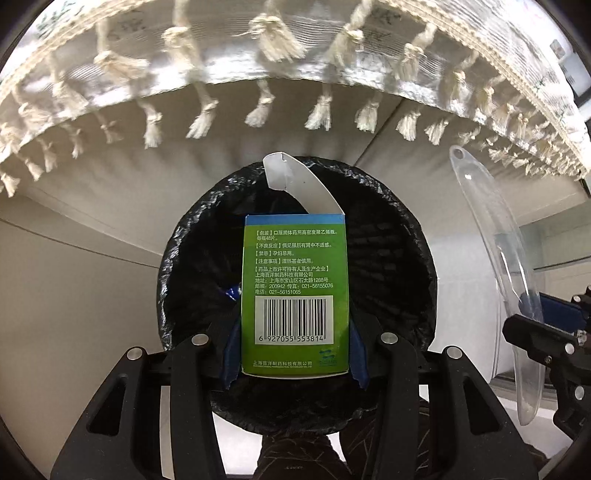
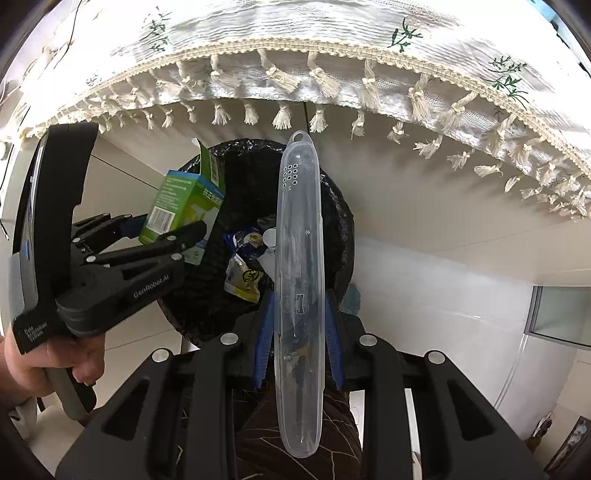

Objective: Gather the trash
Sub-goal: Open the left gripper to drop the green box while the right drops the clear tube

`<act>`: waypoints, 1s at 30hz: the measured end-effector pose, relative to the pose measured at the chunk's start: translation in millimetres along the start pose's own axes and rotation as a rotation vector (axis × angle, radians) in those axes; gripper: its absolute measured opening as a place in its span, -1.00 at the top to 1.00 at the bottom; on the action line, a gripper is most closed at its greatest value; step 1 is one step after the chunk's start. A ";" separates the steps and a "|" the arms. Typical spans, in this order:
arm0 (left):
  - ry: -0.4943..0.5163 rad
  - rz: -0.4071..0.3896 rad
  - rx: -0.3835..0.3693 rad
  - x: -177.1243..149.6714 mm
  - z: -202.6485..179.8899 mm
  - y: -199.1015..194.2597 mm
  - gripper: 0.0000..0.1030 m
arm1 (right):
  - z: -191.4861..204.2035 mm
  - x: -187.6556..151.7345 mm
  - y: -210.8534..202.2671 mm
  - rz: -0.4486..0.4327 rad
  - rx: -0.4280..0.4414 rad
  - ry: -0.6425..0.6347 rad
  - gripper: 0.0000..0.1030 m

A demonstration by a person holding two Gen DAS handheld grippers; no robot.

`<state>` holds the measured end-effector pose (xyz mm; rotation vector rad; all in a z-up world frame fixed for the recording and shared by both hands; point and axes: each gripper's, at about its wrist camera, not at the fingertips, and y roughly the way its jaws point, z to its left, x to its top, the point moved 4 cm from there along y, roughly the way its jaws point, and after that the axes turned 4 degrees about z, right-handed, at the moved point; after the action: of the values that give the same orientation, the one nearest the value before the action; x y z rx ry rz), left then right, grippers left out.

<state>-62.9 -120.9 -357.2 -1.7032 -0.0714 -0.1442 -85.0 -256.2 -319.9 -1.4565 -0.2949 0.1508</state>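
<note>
Black-lined bin [image 1: 192,258] below, green box [image 1: 295,288] clamped in left gripper [image 1: 295,354]

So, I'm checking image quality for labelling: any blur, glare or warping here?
Left wrist: box print sharp, tassels up top blurred, fringe line bowed by fisheye. Right wrist: cloth overexposed, clear case sharp, bin interior dark.

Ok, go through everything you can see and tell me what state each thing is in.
Green box: top flap open, clamped in left gripper, over the bin.
Clear case: closed, clamped in right gripper.
Bin: black-lined, open, wrappers inside.
Tablecloth: fringe hanging over the edge.
</note>
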 end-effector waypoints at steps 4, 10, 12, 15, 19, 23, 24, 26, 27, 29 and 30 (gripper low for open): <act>-0.008 -0.017 -0.017 3.9 0.4 -9.2 0.05 | 4.4 6.1 3.3 0.010 0.002 -0.001 0.51; -0.069 -0.057 -0.024 11.0 22.8 -39.7 -0.51 | 14.6 16.3 12.1 0.020 0.011 -0.010 0.51; -0.095 -0.079 -0.012 10.9 30.5 -48.7 -0.77 | 21.0 20.3 17.7 0.029 0.010 -0.018 0.51; -0.129 -0.101 -0.010 7.5 39.7 -58.7 -0.88 | 32.1 26.5 25.1 0.038 0.003 -0.045 0.51; -0.161 -0.120 0.014 3.7 55.9 -74.4 -0.89 | 45.7 32.4 36.0 0.050 -0.007 -0.079 0.51; -0.179 -0.134 0.028 -2.2 74.4 -89.9 -0.89 | 57.8 37.5 44.6 0.058 -0.018 -0.104 0.51; -0.182 -0.135 0.030 -3.3 78.0 -92.7 -0.88 | 60.2 38.7 46.2 0.059 -0.021 -0.107 0.51; -0.190 -0.138 0.040 -6.1 84.8 -96.6 -0.88 | 65.3 40.4 49.5 0.061 -0.027 -0.115 0.51; -0.196 -0.139 0.043 -7.5 88.3 -99.2 -0.88 | 65.9 40.4 50.7 0.062 -0.033 -0.121 0.51; -0.214 -0.138 0.044 -10.8 95.9 -102.8 -0.88 | 70.2 41.0 54.2 0.065 -0.043 -0.137 0.51; -0.219 -0.139 0.046 -11.9 98.7 -104.6 -0.88 | 71.9 41.0 55.5 0.067 -0.044 -0.142 0.51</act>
<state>-83.0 -8.5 -269.1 -1.6631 -0.3542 -0.0581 -62.2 -169.9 -364.3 -1.5028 -0.3667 0.3049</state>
